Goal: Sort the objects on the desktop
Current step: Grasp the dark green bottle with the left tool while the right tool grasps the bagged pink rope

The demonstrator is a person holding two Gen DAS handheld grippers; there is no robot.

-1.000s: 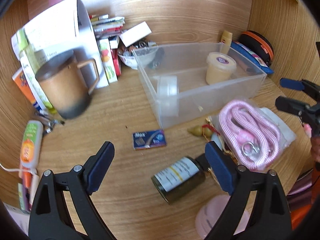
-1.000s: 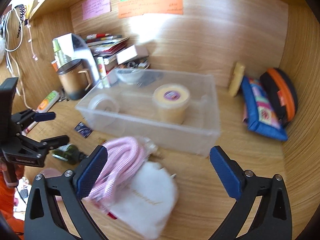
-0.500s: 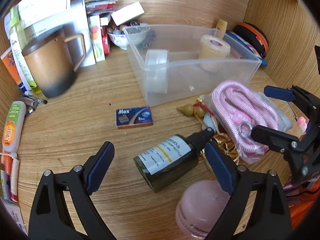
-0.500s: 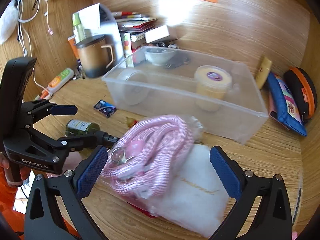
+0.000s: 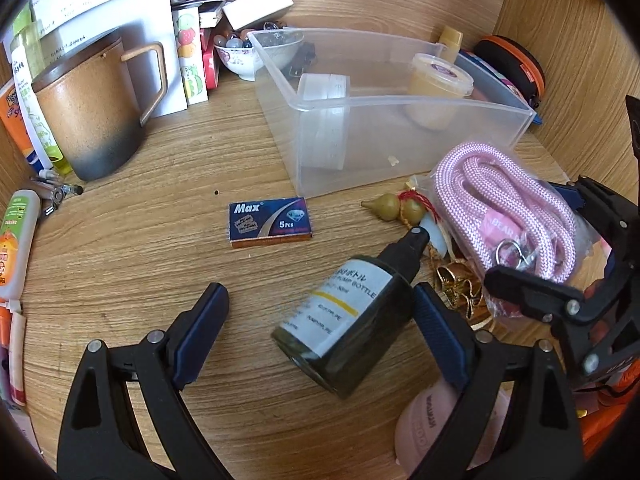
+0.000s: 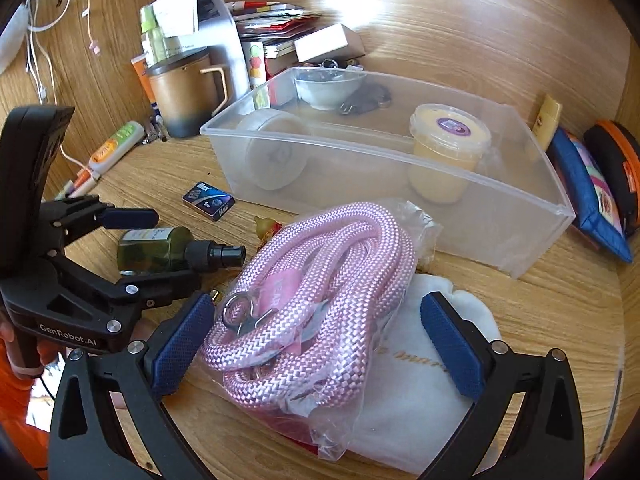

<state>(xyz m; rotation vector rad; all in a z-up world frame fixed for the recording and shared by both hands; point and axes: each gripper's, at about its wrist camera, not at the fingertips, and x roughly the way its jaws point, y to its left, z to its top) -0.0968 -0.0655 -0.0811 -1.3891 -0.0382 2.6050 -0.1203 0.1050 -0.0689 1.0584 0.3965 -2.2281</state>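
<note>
Left tool (image 5: 320,324): fingers apart, straddling dark pump bottle (image 5: 352,320) lying on counter (image 5: 120,264); contact possibly with the right finger, unclear. Right tool (image 6: 316,336): fingers apart around bagged pink rope (image 6: 320,292), just before clear bin (image 6: 400,152).

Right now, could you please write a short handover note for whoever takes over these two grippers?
Left gripper: open, empty, straddling the dark pump bottle that lies on its side on the desk.
Right gripper: open, empty, fingers either side of the bagged pink rope, which rests on a white pouch.
Done: a yellow-lidded tub and a white round container sit in the clear bin.
Left: bottle, rope, pouch, the Max blade box and small gourd charms all lie outside the bin, ungrasped.
</note>
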